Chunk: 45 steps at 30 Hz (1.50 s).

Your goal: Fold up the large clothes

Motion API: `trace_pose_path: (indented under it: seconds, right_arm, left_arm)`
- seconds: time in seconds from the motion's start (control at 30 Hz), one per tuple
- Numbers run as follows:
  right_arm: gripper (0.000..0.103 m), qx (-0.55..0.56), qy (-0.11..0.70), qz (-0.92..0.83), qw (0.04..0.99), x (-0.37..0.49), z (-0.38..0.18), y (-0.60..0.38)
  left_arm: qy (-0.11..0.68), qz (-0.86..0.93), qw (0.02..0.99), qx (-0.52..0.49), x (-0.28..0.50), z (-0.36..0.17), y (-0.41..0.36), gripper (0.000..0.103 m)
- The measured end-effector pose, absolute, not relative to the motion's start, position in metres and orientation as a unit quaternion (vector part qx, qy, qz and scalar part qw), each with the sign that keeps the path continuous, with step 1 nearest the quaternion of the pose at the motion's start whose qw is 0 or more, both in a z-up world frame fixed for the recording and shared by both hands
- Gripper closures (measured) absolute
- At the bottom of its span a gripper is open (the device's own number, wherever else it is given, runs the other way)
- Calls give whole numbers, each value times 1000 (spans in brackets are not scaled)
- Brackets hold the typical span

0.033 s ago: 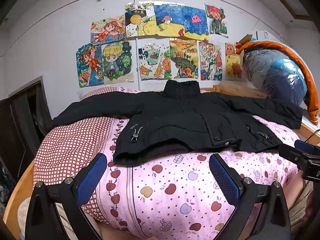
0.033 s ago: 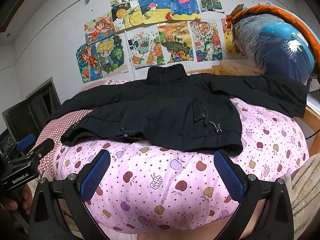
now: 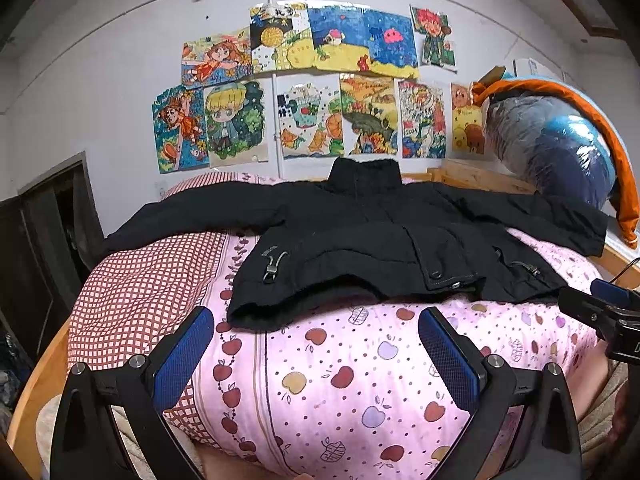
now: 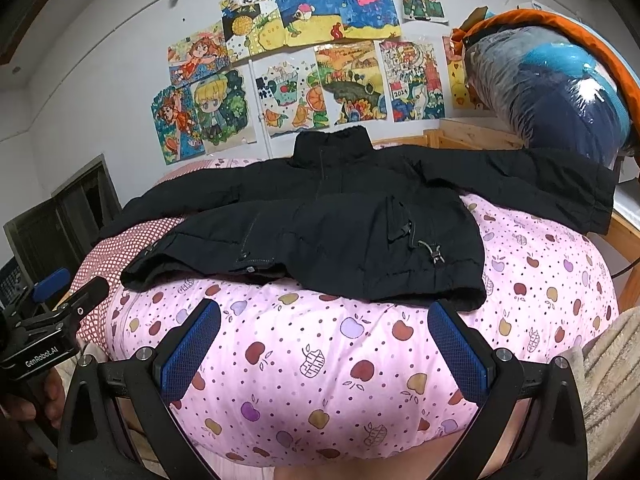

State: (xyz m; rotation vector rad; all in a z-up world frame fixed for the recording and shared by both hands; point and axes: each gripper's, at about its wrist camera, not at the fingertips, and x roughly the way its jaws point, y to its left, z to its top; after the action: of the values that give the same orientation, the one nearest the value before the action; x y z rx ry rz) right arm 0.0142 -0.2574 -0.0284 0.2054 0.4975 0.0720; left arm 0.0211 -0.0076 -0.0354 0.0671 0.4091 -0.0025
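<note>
A black jacket (image 3: 360, 248) lies spread flat on the bed, collar toward the wall, both sleeves stretched out sideways. It also shows in the right wrist view (image 4: 340, 232). My left gripper (image 3: 316, 344) is open and empty, hovering just short of the jacket's hem near its left corner. My right gripper (image 4: 324, 338) is open and empty, just short of the hem near its right corner. Each gripper shows at the edge of the other's view: the right one (image 3: 600, 312) and the left one (image 4: 52, 312).
The bed has a pink apple-print quilt (image 3: 360, 380) and a red checked cover (image 3: 140, 292) on the left. A large bagged bundle with orange trim (image 3: 560, 148) sits at the right by the wooden frame (image 3: 472, 172). Drawings cover the wall (image 3: 320, 92). A dark cabinet (image 3: 44, 232) stands on the left.
</note>
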Motion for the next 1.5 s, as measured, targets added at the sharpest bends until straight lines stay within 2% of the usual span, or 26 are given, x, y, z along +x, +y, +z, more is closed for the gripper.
trace_pose_path:
  seconds: [0.27, 0.5, 0.7, 1.03, 1.3, 1.5]
  right_arm:
    - [1, 116, 294, 48, 947, 34, -17, -276]
    - [1, 95, 366, 0, 926, 66, 45, -329]
    - [1, 168, 380, -71, 907, 112, 84, -411]
    - [1, 221, 329, -176, 901, 179, 29, -567]
    - [1, 244, 322, -215, 889, 182, -45, -614]
    - [1, 289, 308, -207, 882, 199, -94, -632]
  left_arm:
    - [234, -48, 970, 53, 51, -14, -5, 0]
    - [264, -106, 957, 65, 102, 21, -11, 0]
    - [290, -137, 946, 51, 169, 48, -20, 0]
    - [321, -179, 925, 93, 307, 44, -80, 0]
    - [335, -221, 909, 111, 399, 20, -158, 0]
    - [349, -247, 894, 135, 462, -19, -221, 0]
